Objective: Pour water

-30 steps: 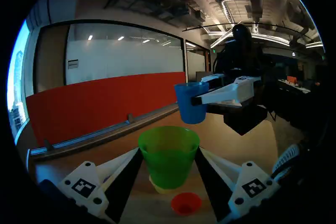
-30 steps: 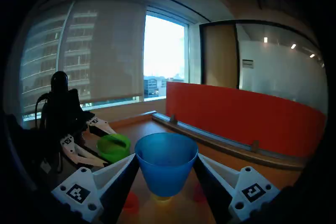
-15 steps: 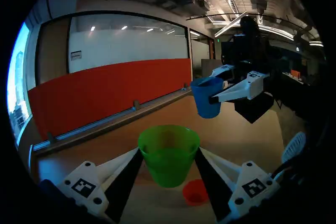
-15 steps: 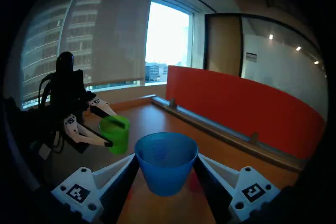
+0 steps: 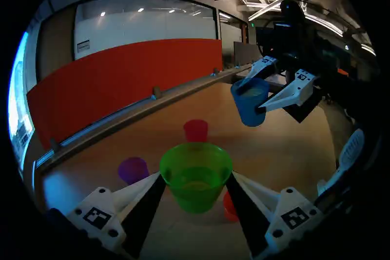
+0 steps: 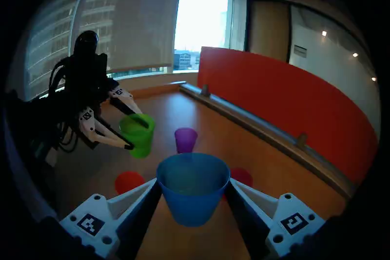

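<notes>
Green translucent plastic cup sits clenched between the two white fingers of the left tongs, upright, with pale liquid in its lower part. Both fingers press on its sides, and it is held clear of the wooden tabletop.

Ahead of these tongs, up and to the right, the right tongs grasp a blue plastic cup from either side. This cup hangs above the tabletop, leaning slightly, with a light liquid showing inside its rim. In the right gripper view the same blue cup fills the gap between the two fingers, and the left tongs with the green cup lie ahead and to the left, well apart.

Three small cups stand on the tabletop. Just beyond the green cup's far rim, straight ahead of the left tongs, is a red plastic cup. A purple plastic cup stands just left of the left finger. An orange-red plastic cup is partly hidden behind the right finger.

Farther ahead of the left tongs, a red partition panel runs along the tabletop's far edge.
</notes>
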